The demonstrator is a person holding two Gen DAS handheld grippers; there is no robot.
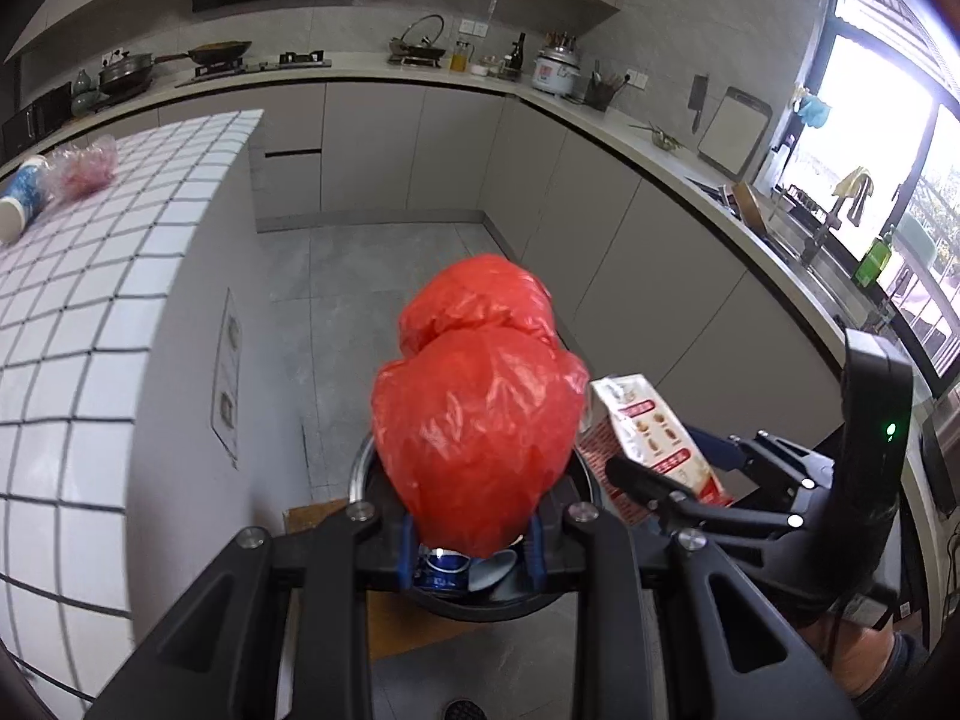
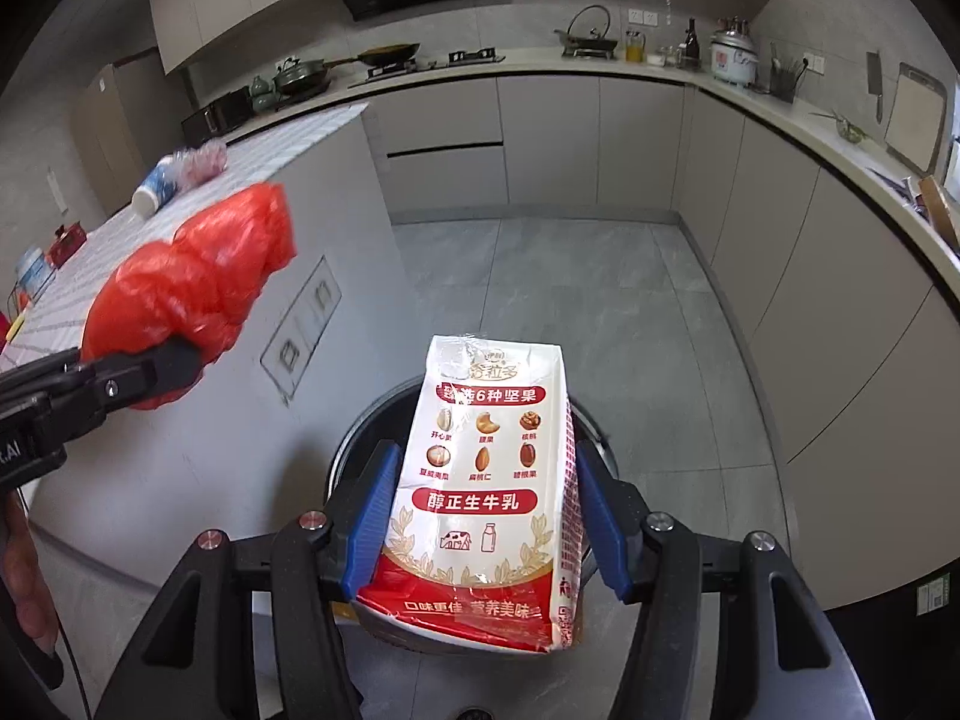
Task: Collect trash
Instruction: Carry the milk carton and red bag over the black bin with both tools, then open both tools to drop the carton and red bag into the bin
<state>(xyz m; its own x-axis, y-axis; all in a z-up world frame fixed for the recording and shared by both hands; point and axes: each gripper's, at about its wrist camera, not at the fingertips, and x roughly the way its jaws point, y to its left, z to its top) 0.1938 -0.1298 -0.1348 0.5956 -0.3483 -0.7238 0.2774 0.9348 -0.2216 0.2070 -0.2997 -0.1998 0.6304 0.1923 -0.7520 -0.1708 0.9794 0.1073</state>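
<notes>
My left gripper (image 1: 474, 534) is shut on a crumpled red plastic bag (image 1: 480, 414) and holds it over the round black trash bin (image 1: 366, 468) on the floor. A blue can (image 1: 441, 570) lies inside the bin. My right gripper (image 2: 486, 516) is shut on a white and red milk carton (image 2: 489, 492) and holds it above the same bin (image 2: 360, 438). The carton (image 1: 654, 438) and right gripper (image 1: 666, 489) show at the right in the left wrist view. The red bag (image 2: 192, 288) and left gripper (image 2: 144, 372) show at the left in the right wrist view.
A white tiled island (image 1: 90, 276) stands to the left, with a blue and white cup (image 1: 24, 198) and a clear pink bag (image 1: 84, 171) lying on it. Grey cabinets and a counter (image 1: 660, 228) run along the back and right. The floor (image 1: 360, 276) is grey tile.
</notes>
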